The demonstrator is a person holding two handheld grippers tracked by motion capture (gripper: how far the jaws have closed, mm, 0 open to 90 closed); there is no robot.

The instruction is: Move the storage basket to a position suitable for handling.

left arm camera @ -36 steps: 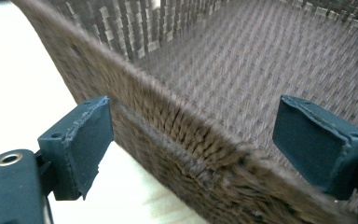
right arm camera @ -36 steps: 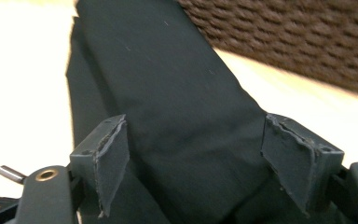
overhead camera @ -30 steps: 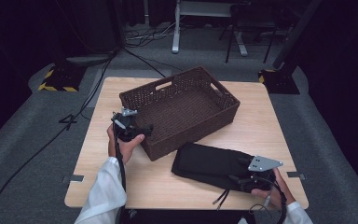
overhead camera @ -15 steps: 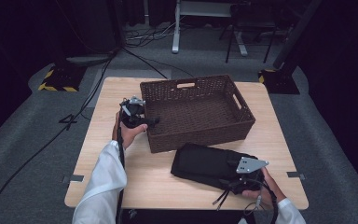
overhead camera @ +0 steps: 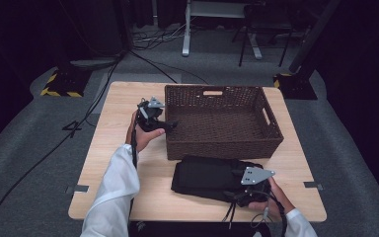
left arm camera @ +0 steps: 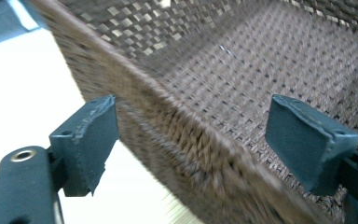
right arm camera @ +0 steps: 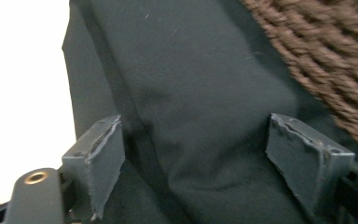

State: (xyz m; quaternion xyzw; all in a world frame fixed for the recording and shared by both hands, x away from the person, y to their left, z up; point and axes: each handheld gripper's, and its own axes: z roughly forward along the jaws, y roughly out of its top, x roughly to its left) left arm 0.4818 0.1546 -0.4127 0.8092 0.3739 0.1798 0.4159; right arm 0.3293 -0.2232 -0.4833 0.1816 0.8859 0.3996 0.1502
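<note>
Left gripper [overhead camera: 170,124] at frame centre-left, fingers open astride wicker basket [overhead camera: 222,121] rim, just closing. Right gripper [overhead camera: 244,185] lower right, fingers open over black bag [overhead camera: 205,175] on counter [overhead camera: 113,123].

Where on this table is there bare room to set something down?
The widest bare patch is the table's left side, between its left edge and the basket. A thin strip runs right of the basket. The front right is crowded by the black bag.
</note>
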